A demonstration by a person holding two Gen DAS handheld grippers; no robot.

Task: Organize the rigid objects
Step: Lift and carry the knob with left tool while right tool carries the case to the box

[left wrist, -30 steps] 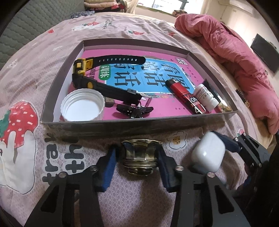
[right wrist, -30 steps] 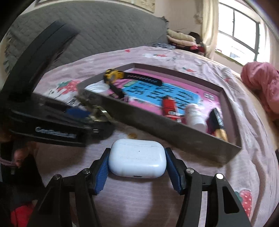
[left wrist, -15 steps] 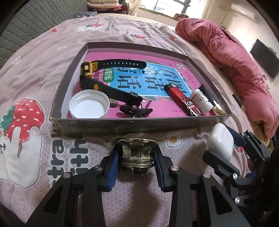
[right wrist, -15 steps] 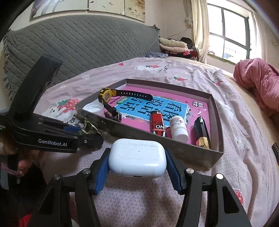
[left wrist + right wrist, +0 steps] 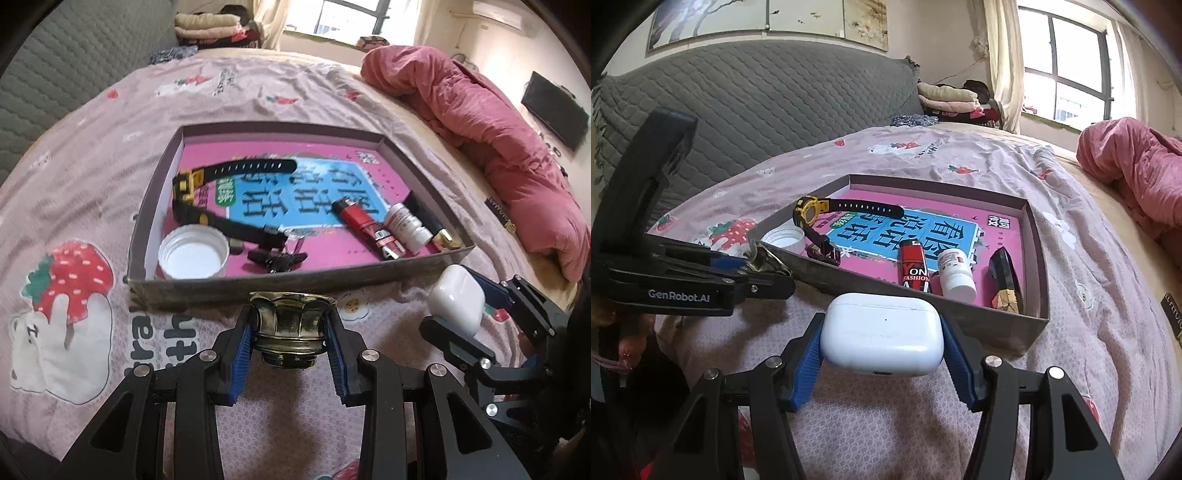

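My left gripper (image 5: 291, 332) is shut on a small brass cup-shaped fitting (image 5: 291, 325), held above the pink bedspread just in front of the shallow cardboard box (image 5: 295, 282). My right gripper (image 5: 882, 336) is shut on a white earbuds case (image 5: 882, 334), lifted off the bed near the box's front wall (image 5: 997, 325). In the left wrist view the case (image 5: 456, 299) hangs at the right, in the right gripper. The right wrist view shows the left gripper (image 5: 764, 264) at the left with the brass piece (image 5: 764, 258) in its tips.
Inside the box lie a yellow-and-black watch (image 5: 221, 177), a white jar lid (image 5: 194, 256), a black clip (image 5: 277, 258), a red lighter (image 5: 365, 227), a small white bottle (image 5: 406, 225) and a black-and-gold tube (image 5: 436, 225). A pink quilt (image 5: 480, 122) is heaped at the right.
Both grippers have risen off the bedspread with their objects still gripped. The box now sits lower and farther in both views.
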